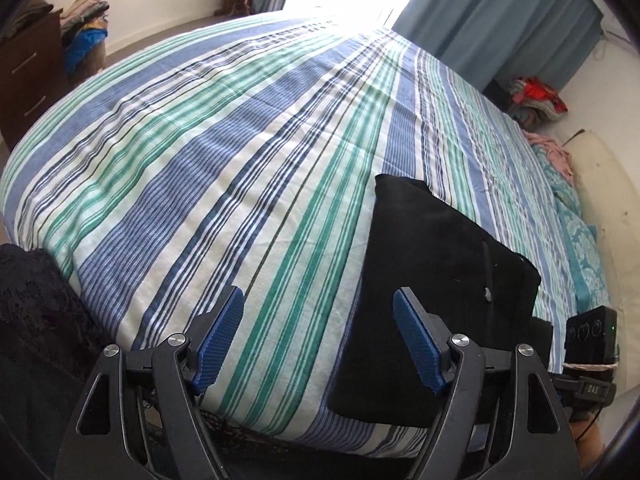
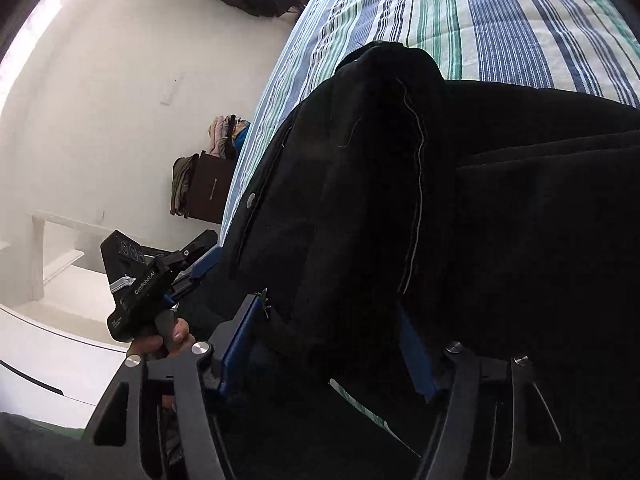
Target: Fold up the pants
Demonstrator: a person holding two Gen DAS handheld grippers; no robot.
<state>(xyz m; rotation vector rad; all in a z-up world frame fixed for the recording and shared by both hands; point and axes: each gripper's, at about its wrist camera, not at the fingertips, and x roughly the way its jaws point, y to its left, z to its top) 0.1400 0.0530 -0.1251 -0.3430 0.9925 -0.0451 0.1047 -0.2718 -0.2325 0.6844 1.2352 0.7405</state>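
The black pants (image 1: 436, 276) lie folded into a rectangle on the striped bed (image 1: 224, 168), near its front right edge. My left gripper (image 1: 318, 340) is open and empty, hovering over the bedspread just left of the pants. In the right wrist view the pants (image 2: 400, 184) fill most of the frame, with a white seam line and a small button showing. My right gripper (image 2: 328, 344) has its blue fingers (image 2: 236, 344) spread wide around a thick fold of the pants; the fingertips are partly buried in cloth. The left gripper (image 2: 196, 268) shows there beside the pants.
A dark wooden dresser (image 1: 28, 76) with piled clothes stands at the far left. Blue curtains (image 1: 500, 12) hang at the back. Coloured clothes (image 1: 536, 96) and a teal pillow (image 1: 580, 240) lie at the bed's right side. A dark garment (image 1: 36, 312) sits at the near left corner.
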